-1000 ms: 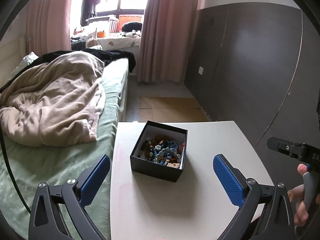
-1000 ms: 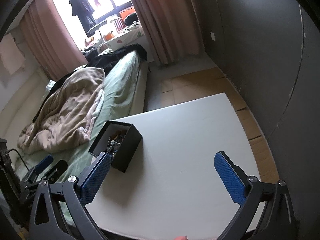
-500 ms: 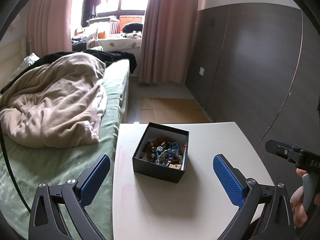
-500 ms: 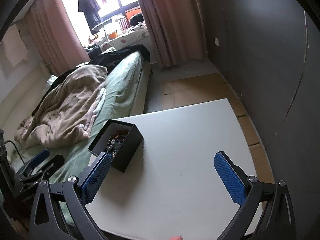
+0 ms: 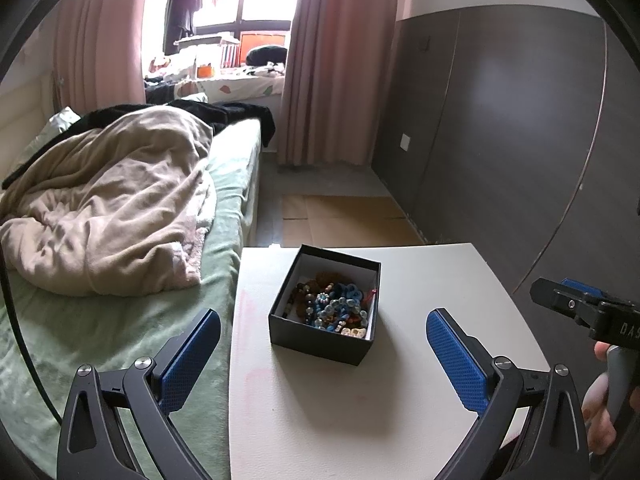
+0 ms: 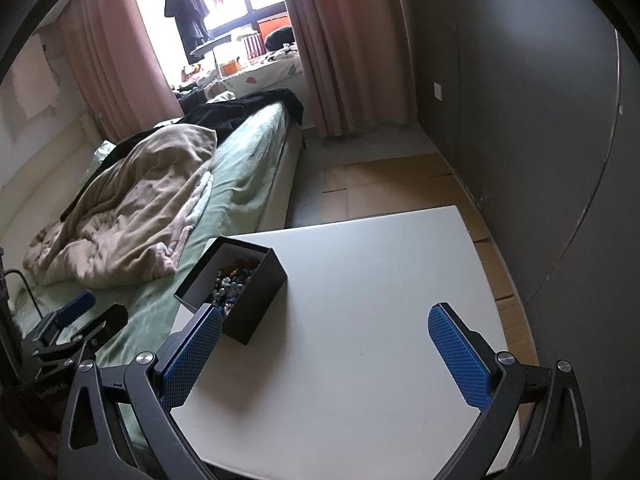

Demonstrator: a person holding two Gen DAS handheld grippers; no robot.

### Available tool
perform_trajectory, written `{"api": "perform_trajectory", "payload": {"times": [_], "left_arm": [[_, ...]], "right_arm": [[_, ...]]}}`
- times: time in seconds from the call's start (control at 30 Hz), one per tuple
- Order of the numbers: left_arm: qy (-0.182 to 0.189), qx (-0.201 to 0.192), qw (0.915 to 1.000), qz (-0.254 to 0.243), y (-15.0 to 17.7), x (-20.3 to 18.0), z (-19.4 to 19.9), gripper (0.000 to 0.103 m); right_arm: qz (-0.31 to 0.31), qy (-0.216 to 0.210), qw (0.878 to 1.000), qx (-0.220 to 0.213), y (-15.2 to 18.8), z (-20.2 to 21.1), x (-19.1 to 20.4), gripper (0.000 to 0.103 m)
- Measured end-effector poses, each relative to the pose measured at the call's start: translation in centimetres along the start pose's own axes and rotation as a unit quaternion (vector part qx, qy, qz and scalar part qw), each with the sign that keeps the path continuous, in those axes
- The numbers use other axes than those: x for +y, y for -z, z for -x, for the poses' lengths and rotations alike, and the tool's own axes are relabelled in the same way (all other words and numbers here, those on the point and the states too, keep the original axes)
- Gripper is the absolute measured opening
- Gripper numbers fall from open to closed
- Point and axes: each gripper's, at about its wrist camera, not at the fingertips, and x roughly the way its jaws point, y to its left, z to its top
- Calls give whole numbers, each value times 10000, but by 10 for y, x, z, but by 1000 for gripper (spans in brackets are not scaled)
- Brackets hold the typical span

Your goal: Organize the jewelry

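Jewelry box (image 5: 325,312) sits ahead, between the left gripper's (image 5: 322,354) spread fingers.

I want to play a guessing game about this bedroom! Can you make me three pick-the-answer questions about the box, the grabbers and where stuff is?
1. Where is the black box?
A) on the white table
B) on the bed
C) on the floor

2. What colour are the left gripper pads?
A) red
B) blue
C) yellow

3. The box is:
A) closed with a lid
B) open with beaded jewelry inside
C) open and bare

Answers: 1 A, it stands on the tabletop; 2 B, both pads are blue; 3 B, no lid, beads show inside.
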Motion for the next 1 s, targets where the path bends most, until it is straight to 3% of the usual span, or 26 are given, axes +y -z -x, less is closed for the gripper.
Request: {"api": "perform_trajectory", "payload": {"times": [1.0], "left_arm": [[1,-16,10000,1,-3,-2,2,103]], "right_arm": [[-24,89,10000,-13,-5,4,-5,103]]}}
